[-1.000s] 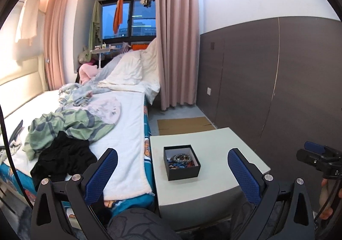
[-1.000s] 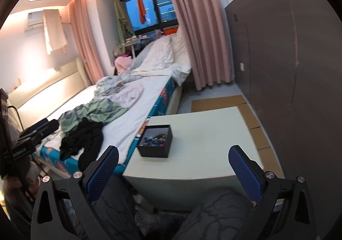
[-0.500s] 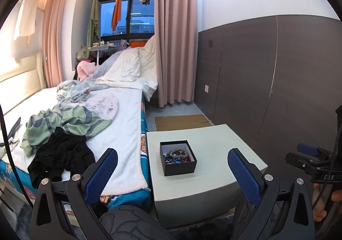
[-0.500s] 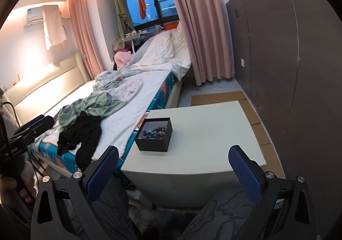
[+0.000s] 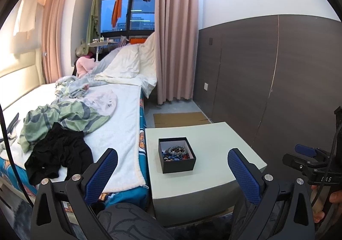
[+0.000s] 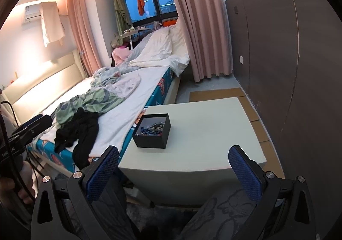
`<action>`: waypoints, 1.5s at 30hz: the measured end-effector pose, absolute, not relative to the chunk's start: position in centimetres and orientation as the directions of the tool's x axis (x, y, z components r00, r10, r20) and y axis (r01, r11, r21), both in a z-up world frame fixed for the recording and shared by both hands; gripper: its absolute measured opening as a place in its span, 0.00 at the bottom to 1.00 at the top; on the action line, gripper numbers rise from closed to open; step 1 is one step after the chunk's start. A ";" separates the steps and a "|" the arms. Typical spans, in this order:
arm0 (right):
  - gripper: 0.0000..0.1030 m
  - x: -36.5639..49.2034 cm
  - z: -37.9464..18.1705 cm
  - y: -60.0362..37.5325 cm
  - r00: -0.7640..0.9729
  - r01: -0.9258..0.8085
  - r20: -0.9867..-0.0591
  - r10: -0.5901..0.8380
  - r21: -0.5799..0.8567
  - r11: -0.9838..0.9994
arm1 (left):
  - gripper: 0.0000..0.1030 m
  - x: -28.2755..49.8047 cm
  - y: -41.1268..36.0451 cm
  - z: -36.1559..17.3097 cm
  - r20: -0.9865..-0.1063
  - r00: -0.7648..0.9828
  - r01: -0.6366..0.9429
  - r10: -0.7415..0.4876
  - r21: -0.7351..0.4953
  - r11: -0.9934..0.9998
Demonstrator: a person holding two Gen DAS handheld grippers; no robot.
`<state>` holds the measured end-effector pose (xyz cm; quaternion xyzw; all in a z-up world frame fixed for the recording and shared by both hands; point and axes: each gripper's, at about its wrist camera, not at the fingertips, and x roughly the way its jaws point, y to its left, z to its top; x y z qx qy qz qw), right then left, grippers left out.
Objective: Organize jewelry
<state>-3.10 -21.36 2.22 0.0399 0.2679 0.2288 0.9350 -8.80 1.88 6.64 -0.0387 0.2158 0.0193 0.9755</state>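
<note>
One black box [image 5: 177,157] of beaded jewelry [image 5: 175,152] is seen ahead of both tongs, set on a pale table [image 5: 215,143] near its bed-side edge. Left gripper [image 5: 172,168] and right gripper [image 6: 173,164] are held short of the table, jaws spread wide, nothing gripped. A bed [image 5: 119,128] strewn with clothes [image 5: 57,120] is seen left of them, a dark wall panel [image 5: 277,81] right.

Warm ceiling glow at left, dusk-blue window [image 5: 128,15], fisheye-bent edges
</note>
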 end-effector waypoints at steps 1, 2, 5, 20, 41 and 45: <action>1.00 -3.1 2.2 -21.3 0.751 -0.407 -0.484 0.449 0.196 0.892 | 0.99 -8.8 1.9 6.6 -0.424 0.905 -0.054 0.021 -0.067 0.996; 1.00 -3.0 2.3 -21.2 0.751 -0.408 -0.485 0.448 0.193 0.892 | 0.99 -8.7 1.8 6.6 -0.426 0.905 -0.054 0.021 -0.065 0.996; 1.00 -3.1 2.4 -21.0 0.750 -0.412 -0.486 0.449 0.188 0.891 | 0.99 -8.7 1.9 6.5 -0.428 0.904 -0.054 0.020 -0.066 0.996; 1.00 -3.3 2.9 -20.8 0.754 -0.415 -0.484 0.444 0.174 0.893 | 0.99 -9.0 2.2 6.6 -0.427 0.904 -0.062 0.024 -0.076 0.995; 1.00 -3.5 3.1 -21.0 0.756 -0.412 -0.479 0.445 0.179 0.893 | 0.99 -9.3 2.3 6.3 -0.433 0.901 -0.068 0.027 -0.079 0.995; 1.00 -3.5 3.2 -21.0 0.755 -0.413 -0.481 0.445 0.177 0.893 | 0.99 -9.1 2.4 6.2 -0.434 0.901 -0.070 0.026 -0.086 0.994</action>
